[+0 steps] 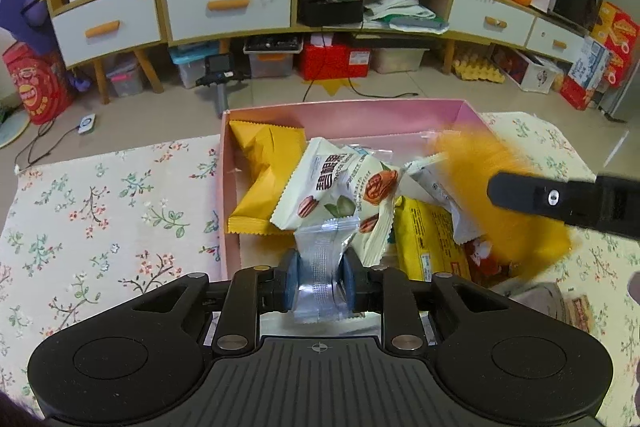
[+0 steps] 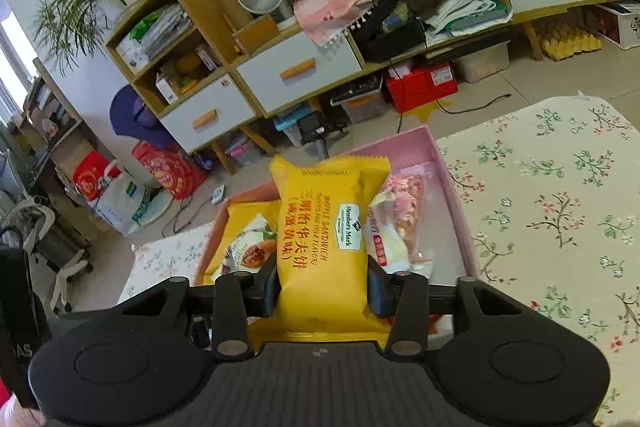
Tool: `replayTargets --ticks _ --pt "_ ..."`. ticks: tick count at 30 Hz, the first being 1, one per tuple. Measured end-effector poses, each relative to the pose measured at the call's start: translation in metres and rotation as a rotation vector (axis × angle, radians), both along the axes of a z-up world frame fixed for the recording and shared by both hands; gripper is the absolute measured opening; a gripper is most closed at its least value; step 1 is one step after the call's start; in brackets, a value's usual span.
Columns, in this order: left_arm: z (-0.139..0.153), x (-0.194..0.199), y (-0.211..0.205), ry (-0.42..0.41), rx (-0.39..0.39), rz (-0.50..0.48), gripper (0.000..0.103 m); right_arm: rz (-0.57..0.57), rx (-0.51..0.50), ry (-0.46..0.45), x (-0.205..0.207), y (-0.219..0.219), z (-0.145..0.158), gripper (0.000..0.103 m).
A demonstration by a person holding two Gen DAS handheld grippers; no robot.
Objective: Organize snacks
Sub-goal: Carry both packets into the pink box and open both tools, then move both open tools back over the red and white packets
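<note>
Your right gripper (image 2: 322,291), jaws clamped on the yellow wafer pack (image 2: 326,227), holds it lengthwise above the pink box (image 2: 452,179), probably frame centre; your left gripper (image 1: 320,281) grips a clear packet (image 1: 320,255).

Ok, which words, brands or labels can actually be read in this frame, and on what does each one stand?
"Member's Mark": white label on the yellow waffle packet held in the right gripper.
"WAFFLE SANDWICH", "三明治华夫饼": the same packet's face.
"碧根果": white pecan packet in the pink box.
Left gripper holds a clear packet: no print legible.
Other wrappers, floor boxes: too small or blurred.
</note>
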State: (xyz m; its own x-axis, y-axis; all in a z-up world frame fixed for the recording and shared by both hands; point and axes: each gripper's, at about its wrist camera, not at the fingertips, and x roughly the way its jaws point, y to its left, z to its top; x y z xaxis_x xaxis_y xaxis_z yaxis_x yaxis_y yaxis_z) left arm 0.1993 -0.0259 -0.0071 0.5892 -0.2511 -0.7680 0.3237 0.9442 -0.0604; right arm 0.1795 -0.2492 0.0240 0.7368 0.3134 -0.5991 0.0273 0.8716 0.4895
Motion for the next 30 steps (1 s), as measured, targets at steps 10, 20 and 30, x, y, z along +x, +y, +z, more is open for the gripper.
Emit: replayTargets --ticks 10,20,30 --pt "0.01 -0.018 0.007 -0.028 -0.017 -0.021 0.069 -0.004 -0.015 -0.016 -0.006 -0.003 0.007 0.039" --pt "0.017 -0.051 0.016 -0.031 -0.009 -0.046 0.081 0.03 -0.095 -0.005 -0.019 0.004 0.02 0.059" --pt "0.022 -0.092 0.024 -0.018 -0.021 -0.069 0.094 0.081 -0.266 -0.004 -0.043 0.018 0.034 0.071"
